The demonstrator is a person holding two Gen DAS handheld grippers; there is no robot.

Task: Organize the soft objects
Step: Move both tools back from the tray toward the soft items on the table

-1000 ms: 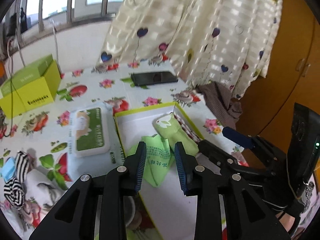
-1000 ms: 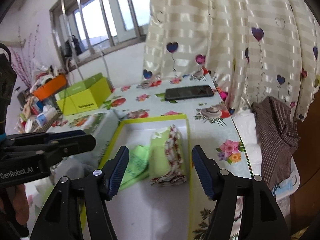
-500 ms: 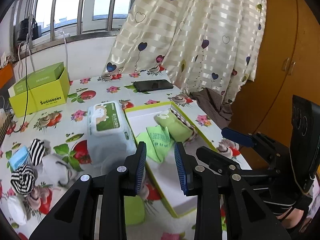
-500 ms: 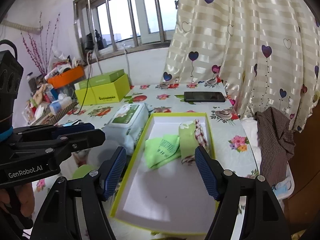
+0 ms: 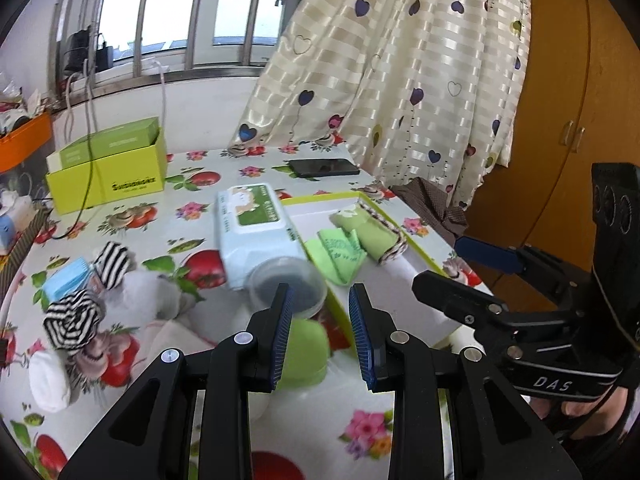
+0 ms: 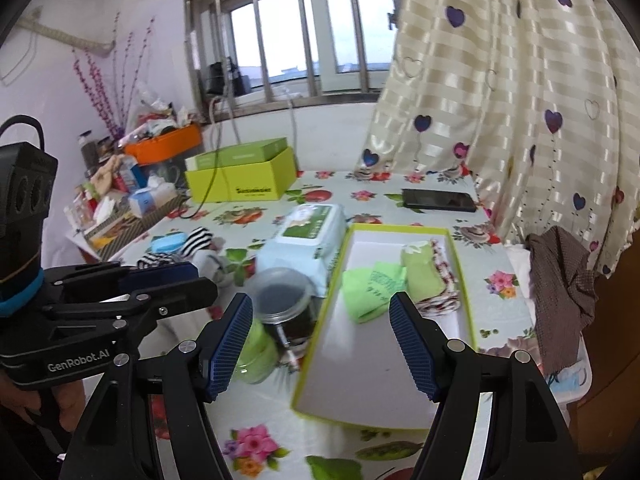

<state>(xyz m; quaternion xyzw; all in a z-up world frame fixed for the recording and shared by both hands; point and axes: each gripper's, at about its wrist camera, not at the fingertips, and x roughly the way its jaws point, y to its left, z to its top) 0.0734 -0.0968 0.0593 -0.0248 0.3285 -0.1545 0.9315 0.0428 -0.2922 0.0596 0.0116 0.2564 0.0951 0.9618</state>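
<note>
At the left of the floral worktop (image 5: 248, 208) lies a loose heap of soft things: striped socks (image 5: 72, 320), a white sock (image 5: 50, 378) and a blue face mask (image 5: 66, 282). Just right of them sits a wet-wipes pack (image 5: 256, 228), with a clear jar (image 6: 286, 300) in front of it and a green lid (image 5: 306, 354) nearer still. The left hand-held gripper (image 5: 320, 336) hangs above that lid, its jaws released and nothing between them. Further right, the yellow-rimmed tray (image 6: 466, 292) holds a green cloth (image 6: 372, 288) and a rolled green sock (image 6: 422, 272) (a checked one tucked behind it). The right hand-held gripper (image 6: 322, 344) hovers over the tray's near end, jaws wide, just widened, grasping nothing.
</note>
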